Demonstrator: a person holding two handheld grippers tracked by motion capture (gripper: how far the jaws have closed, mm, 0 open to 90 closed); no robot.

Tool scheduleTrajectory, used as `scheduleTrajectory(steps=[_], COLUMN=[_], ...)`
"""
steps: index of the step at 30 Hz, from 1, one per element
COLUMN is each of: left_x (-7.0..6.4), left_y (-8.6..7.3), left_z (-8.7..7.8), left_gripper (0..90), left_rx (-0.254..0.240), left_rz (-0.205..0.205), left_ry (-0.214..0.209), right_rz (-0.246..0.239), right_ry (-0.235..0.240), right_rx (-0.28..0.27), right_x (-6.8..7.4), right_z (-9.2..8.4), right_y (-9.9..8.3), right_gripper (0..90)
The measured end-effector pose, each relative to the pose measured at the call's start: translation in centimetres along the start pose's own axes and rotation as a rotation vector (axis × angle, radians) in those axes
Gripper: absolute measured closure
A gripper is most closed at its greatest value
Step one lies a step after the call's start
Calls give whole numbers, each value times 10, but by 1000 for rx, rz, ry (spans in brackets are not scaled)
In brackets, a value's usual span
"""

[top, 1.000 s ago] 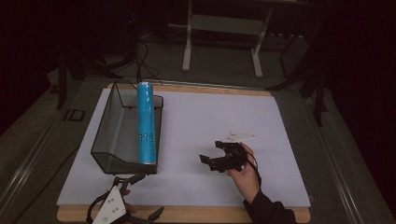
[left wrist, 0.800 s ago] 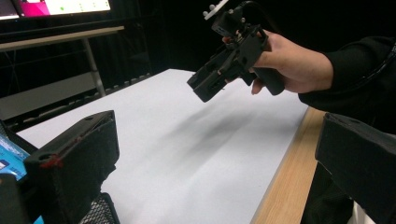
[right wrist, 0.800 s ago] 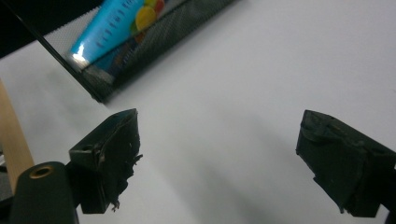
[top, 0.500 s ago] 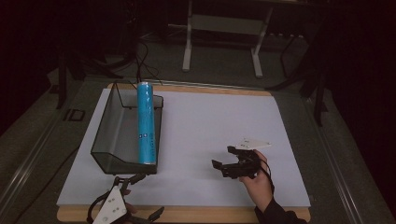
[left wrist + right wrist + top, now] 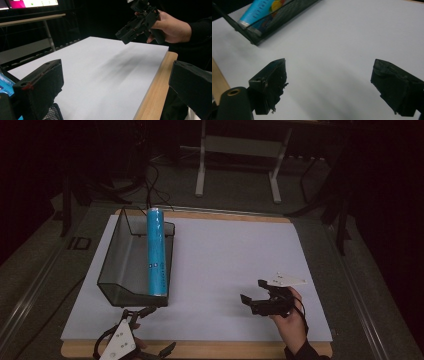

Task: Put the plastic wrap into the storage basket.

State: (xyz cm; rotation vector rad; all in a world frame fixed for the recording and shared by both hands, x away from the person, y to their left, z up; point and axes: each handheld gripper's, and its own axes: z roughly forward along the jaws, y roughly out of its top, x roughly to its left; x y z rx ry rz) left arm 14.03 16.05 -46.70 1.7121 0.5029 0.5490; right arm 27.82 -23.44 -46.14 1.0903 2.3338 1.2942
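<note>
A black mesh tray [image 5: 117,265] stands at the left of the white sheet [image 5: 225,255]. A blue tube [image 5: 156,252] lies along the tray's right side. In the right gripper view the tube [image 5: 257,11] and the tray [image 5: 279,21] show at the top left. My right gripper [image 5: 251,291] is held by a hand [image 5: 292,325] over the sheet's near right part, apart from the tray. It [image 5: 329,75] is open with bare sheet between its jaws. My left gripper [image 5: 161,328] rests at the near left edge, just in front of the tray. It [image 5: 115,82] is open and holds nothing.
The sheet lies on a wooden board [image 5: 225,350] whose edge shows along the near side. Beyond the table stand a metal frame's legs [image 5: 202,165] and trailing cables [image 5: 155,190]. In the left gripper view the right gripper [image 5: 137,23] hangs above the sheet's far corner.
My right gripper has moved to the right and a little toward the near edge, away from the tray. Its jaws stay apart. The left gripper, tray and tube have not moved.
</note>
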Motion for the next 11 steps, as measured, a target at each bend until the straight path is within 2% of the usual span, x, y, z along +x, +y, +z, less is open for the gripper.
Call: scheduleTrajectory(steps=[6, 11], left_x=[0, 1], left_y=[0, -1], left_z=[1, 1], left_gripper=[5, 5], left_rx=[6, 10], left_rz=[0, 3], left_ry=[-5, -7], right_rz=[38, 27], right_ry=[-3, 7], right_rx=[9, 10], right_x=[-9, -11], right_z=[0, 3], right_y=[-9, -9], right_gripper=[129, 129])
